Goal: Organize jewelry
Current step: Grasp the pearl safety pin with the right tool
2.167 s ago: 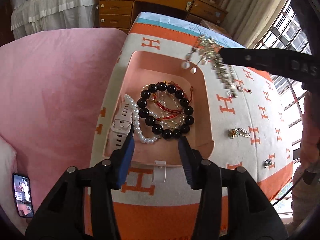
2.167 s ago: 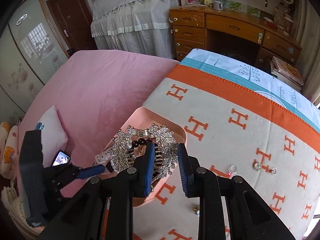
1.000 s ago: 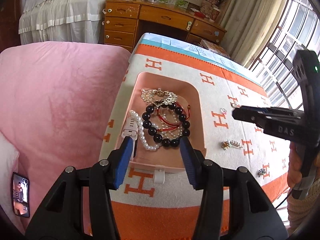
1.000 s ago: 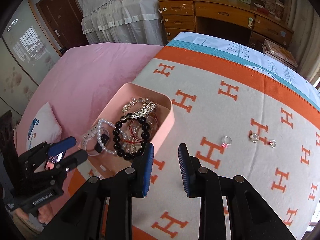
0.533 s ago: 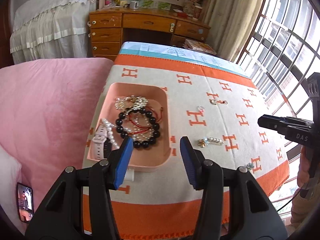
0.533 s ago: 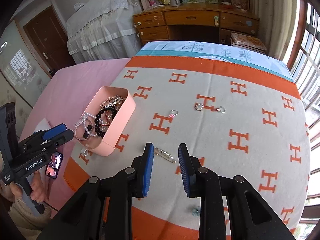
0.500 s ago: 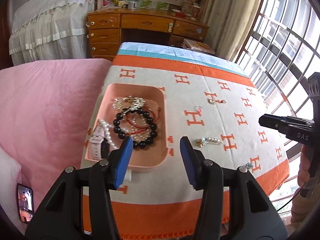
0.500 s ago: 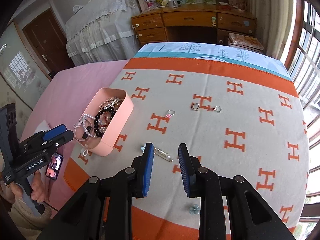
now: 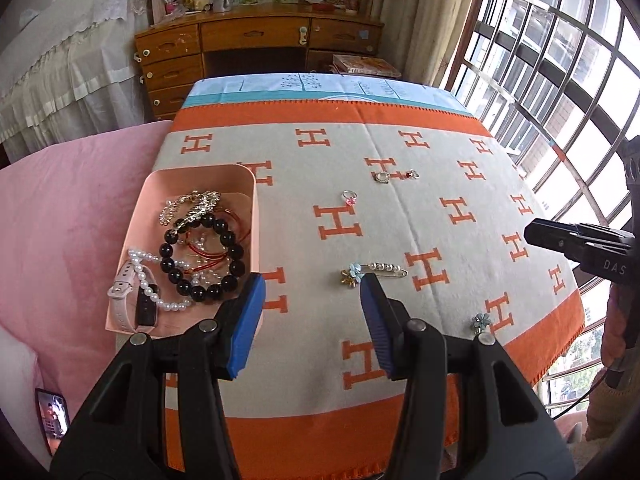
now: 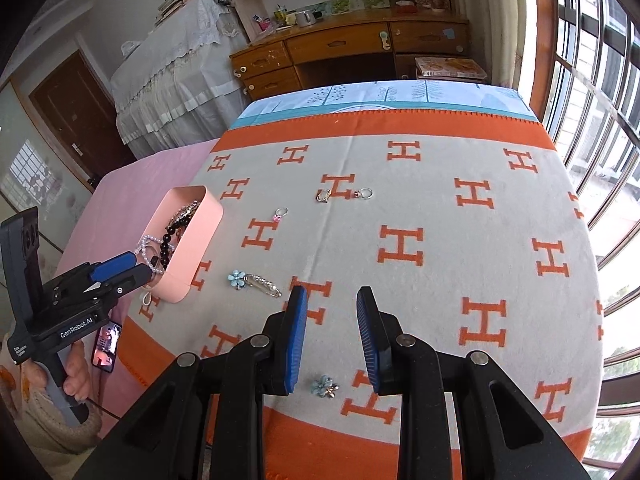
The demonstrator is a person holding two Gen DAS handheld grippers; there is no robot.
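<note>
Five pieces loose on blanket (image 10: 400, 280); pink tray (image 9: 138, 216) at left edge. Both grippers (image 9: 312, 304) (image 10: 329, 332) apart, empty. Next: flower stud (image 10: 325, 386) near front edge, right descends, pinches.

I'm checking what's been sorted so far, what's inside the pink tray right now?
The pink tray holds a black bead bracelet, a pearl strand, a pale pink watch, a gold and silver hair comb and red cord bracelets. Whatever lies beneath that pile is covered.
</note>
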